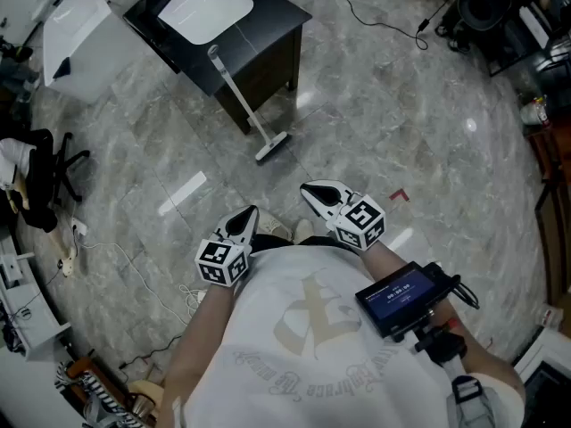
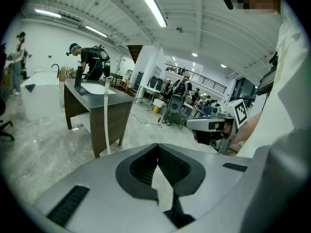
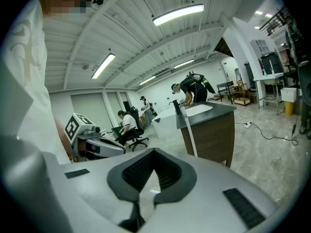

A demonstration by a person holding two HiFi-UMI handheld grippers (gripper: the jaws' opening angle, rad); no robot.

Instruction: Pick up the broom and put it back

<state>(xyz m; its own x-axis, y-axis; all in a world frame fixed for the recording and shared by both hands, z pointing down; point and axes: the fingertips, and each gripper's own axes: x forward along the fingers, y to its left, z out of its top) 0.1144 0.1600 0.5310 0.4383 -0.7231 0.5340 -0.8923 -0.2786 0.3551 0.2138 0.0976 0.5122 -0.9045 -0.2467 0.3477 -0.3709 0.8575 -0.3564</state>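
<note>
I can read nothing for certain. The pale gothic lettering on my white shirt (image 1: 294, 364) is blurred. The figures on the small black blue-lit screen (image 1: 399, 296) are too small. The cubes on my left gripper (image 1: 246, 215) and right gripper (image 1: 312, 190) bear only black-and-white square markers.

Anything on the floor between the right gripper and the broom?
Nothing. In the head view, only bare marble floor separates the right gripper from the broom, whose head rests beside the dark desk.

The white long-handled broom (image 1: 243, 101) leans against the near edge of the dark wooden desk (image 1: 272, 20), its head on the grey stone floor (image 1: 375, 132). A white rectangular panel (image 1: 205, 9) lies on the desk, and a white plastic box (image 1: 80, 29) stands left of it.
</note>
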